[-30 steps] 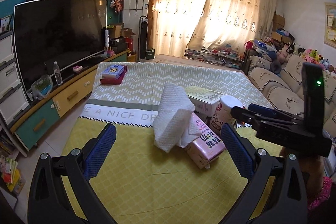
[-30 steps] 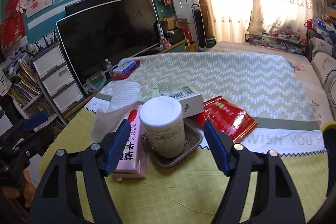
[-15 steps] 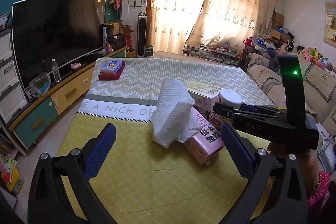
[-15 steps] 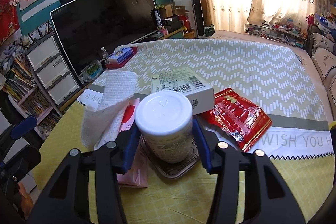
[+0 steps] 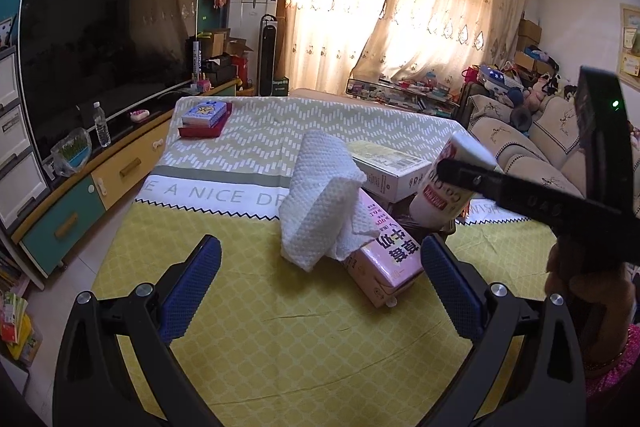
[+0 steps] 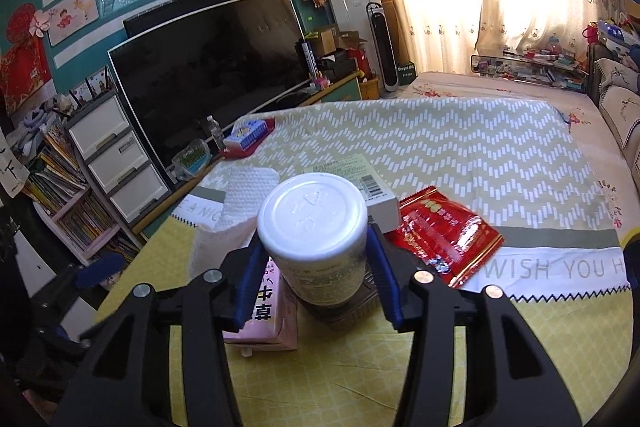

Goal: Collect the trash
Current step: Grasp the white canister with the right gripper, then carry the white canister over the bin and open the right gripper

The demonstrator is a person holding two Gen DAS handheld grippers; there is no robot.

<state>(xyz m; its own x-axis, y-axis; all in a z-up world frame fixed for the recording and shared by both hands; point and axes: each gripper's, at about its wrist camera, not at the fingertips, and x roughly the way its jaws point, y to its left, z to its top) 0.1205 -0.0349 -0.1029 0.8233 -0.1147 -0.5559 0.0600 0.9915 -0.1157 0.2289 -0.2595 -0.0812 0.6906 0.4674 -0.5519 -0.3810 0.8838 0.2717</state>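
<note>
Pads of our right gripper [image 6: 314, 259] clamp the white cup [image 6: 316, 239] at mid-body, tilted just above its tray [image 6: 344, 315]. Light and thin-walled, it wants a gentle squeeze. A second ago it stood untouched. Our left gripper [image 5: 316, 291] hangs wide open near the pink carton [image 5: 384, 259].

I read "E A NICE DR" on the tablecloth [image 5: 224, 193] band from my left camera; from my right camera, "WISH YOU H". Pink carton [image 5: 384, 259] carries large Chinese characters. Cup [image 5: 444, 195] shows partial red "CO-CO". "DAS" embossed on the right gripper [image 5: 536, 201] body. White box [image 5: 394, 171]: barcode, print too small.
</note>
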